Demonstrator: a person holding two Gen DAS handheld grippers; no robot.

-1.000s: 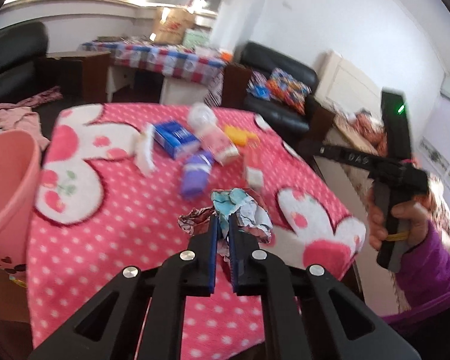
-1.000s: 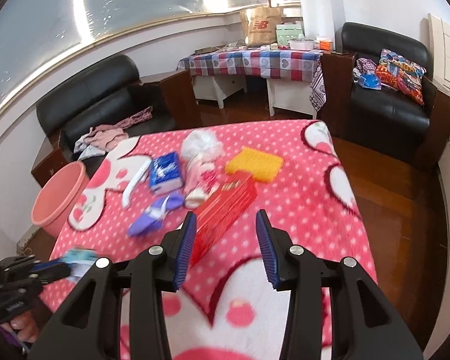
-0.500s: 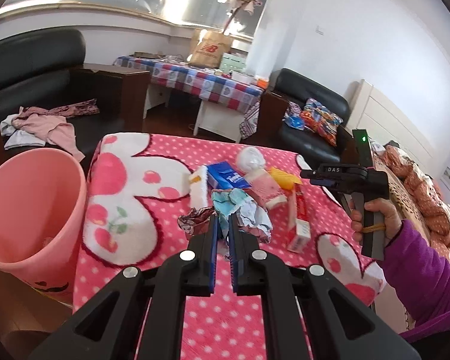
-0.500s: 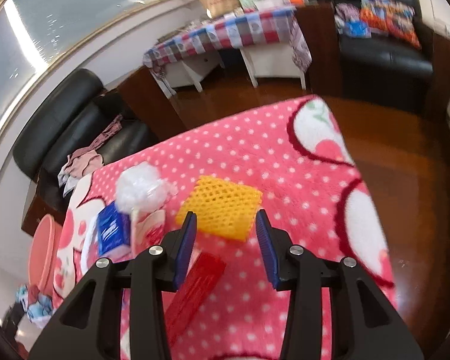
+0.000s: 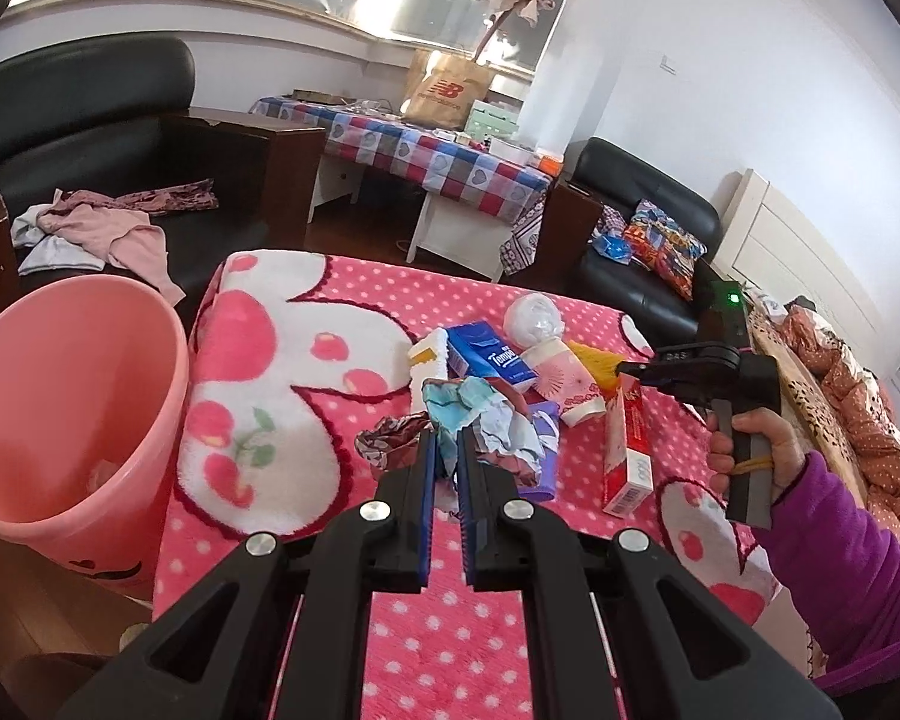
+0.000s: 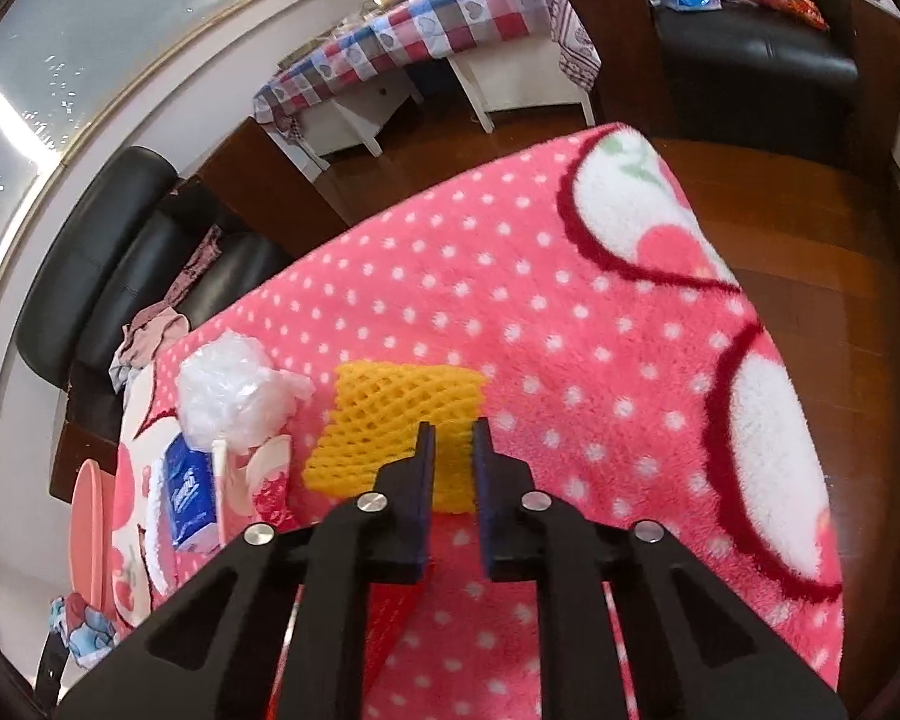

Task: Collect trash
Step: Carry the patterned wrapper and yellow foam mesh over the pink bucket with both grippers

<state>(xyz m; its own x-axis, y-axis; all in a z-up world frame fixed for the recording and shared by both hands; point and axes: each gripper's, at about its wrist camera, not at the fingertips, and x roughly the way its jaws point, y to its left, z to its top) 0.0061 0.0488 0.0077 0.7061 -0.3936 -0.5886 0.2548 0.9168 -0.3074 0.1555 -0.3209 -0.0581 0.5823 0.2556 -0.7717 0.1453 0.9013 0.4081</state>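
Note:
My left gripper (image 5: 444, 450) is shut on a wad of crumpled blue and white paper (image 5: 486, 420), held above the pink spotted blanket (image 5: 330, 396). A pink bin (image 5: 60, 408) stands on the floor to its left. Over on the right, a hand in a purple sleeve holds my right gripper (image 6: 450, 429), tilted down. Its jaws are closing on the near edge of a yellow foam net (image 6: 390, 414), which lies flat on the blanket and is pinched between the pads.
A blue tissue pack (image 5: 489, 354), a white plastic ball (image 5: 531, 318), a pink paper cup (image 5: 561, 378), a red toothpaste box (image 5: 627, 450) and a purple wrapper (image 5: 543, 468) lie mid-blanket. Black sofas, a checked table and wooden floor surround it.
My right gripper dropped from above the red box to the yellow net and its jaws came together on it. My left gripper carried the paper wad towards the bin side.

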